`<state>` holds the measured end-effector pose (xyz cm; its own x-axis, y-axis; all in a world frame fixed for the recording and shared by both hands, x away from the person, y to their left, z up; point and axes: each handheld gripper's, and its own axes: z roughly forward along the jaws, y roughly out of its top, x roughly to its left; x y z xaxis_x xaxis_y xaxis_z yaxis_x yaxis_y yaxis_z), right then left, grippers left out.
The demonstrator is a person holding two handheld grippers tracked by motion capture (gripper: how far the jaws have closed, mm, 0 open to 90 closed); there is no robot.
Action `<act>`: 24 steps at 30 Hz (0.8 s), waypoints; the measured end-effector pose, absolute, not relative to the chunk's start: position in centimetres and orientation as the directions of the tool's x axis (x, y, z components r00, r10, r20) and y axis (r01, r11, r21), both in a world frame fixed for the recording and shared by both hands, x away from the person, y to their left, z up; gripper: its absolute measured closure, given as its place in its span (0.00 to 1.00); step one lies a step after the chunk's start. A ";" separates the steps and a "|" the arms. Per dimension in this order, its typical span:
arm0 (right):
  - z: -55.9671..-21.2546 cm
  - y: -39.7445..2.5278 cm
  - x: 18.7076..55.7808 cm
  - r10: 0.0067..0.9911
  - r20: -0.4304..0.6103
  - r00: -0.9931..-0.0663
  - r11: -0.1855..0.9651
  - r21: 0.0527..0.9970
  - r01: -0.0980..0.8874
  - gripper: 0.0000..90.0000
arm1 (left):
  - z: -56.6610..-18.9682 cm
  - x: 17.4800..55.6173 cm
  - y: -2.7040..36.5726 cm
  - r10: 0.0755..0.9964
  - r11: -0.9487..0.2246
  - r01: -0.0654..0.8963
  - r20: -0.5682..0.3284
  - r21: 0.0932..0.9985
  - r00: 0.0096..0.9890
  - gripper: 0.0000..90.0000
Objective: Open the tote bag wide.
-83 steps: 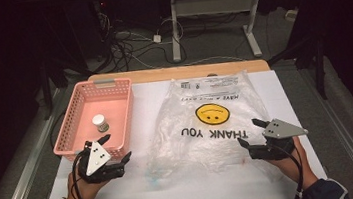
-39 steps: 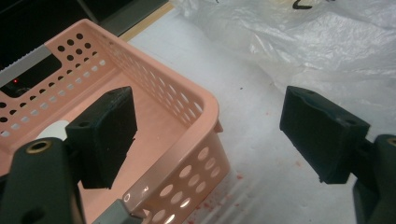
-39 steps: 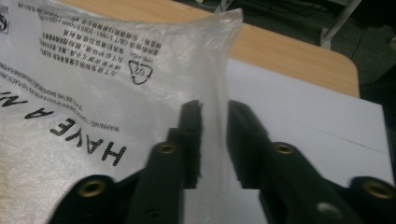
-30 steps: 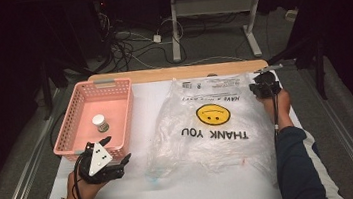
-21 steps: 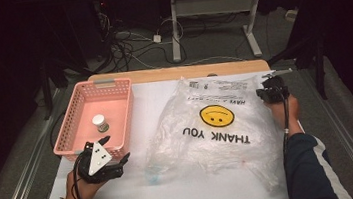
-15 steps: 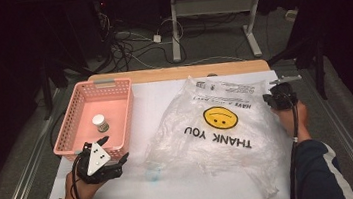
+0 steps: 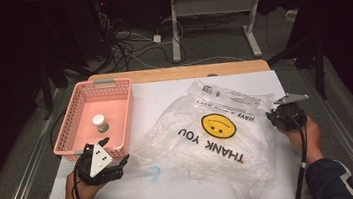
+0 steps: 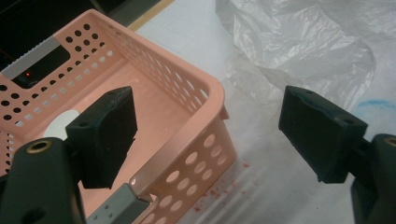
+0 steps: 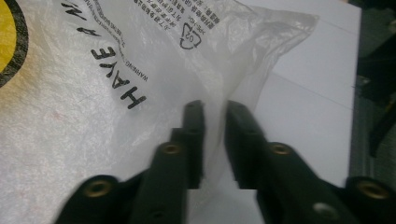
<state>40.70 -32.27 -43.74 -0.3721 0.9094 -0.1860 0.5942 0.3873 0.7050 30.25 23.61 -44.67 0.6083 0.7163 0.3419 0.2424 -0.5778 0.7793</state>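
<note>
Here, right gripper (image 9: 215,116) pinches crinkly (translucent) plastic bag (image 9: 84,93).

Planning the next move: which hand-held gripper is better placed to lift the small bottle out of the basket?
Left hand-held gripper: open beside the basket holding the bottle. The right pinches the bag.

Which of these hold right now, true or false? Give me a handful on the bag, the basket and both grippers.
1. The right gripper is shut on the plastic bag. True.
2. The left gripper is shut on the basket rim. False: its jaws stand wide apart, holding nothing, near a corner of the pink basket.
3. A small white-capped bottle stands inside the basket. True.
4. The bag's smiley face is blue. False: it is yellow.
5. The bag lies inside the basket. False: it lies on the white table cover, beside the basket.
</note>
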 end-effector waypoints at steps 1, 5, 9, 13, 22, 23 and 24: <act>-43.2 -32.1 40.2 0.911 -0.174 -0.373 0.374 0.727 0.576 0.78 | -44.6 30.2 23.6 0.716 -0.578 0.240 0.343 0.780 0.609 0.21; -41.2 -30.8 38.4 0.889 -0.149 -0.432 0.370 0.788 0.491 0.72 | -44.6 30.2 23.7 0.718 -0.575 0.237 0.343 0.783 0.605 0.21; -39.8 -25.7 35.3 0.747 -0.164 -0.644 0.473 0.812 0.342 0.68 | -44.6 30.2 23.6 0.713 -0.582 0.240 0.346 0.777 0.610 0.21; -40.9 -20.5 33.4 0.580 -0.119 -0.806 0.554 0.783 0.283 0.63 | -44.7 30.1 23.5 0.707 -0.586 0.238 0.346 0.774 0.617 0.21; -44.6 -12.9 31.6 0.328 -0.116 -0.937 0.742 0.646 0.180 0.56 | -44.7 30.0 23.4 0.698 -0.593 0.235 0.346 0.770 0.628 0.22; -45.2 -12.3 31.6 0.328 -0.135 -0.935 0.768 0.615 0.181 0.55 | -44.8 30.0 23.4 0.697 -0.594 0.236 0.346 0.769 0.628 0.22; -45.2 -12.3 31.6 0.328 -0.135 -0.935 0.768 0.615 0.181 0.55 | -44.8 30.1 23.4 0.697 -0.595 0.236 0.346 0.769 0.628 0.22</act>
